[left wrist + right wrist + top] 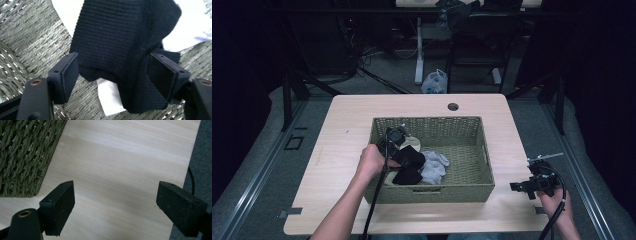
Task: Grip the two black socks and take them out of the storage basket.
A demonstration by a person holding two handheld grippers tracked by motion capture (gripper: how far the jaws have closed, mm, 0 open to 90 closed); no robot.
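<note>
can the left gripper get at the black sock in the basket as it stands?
Likely yes: the left gripper is open, jaws on either side of the black sock in the basket, nothing between.

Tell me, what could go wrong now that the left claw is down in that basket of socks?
1. The left gripper is open around a black sock, with white cloth right beneath; closing may pinch both.
2. The woven basket looks light, so a snagged lift might drag it.
3. The right gripper hovers open over the table, not steadying the basket.
</note>
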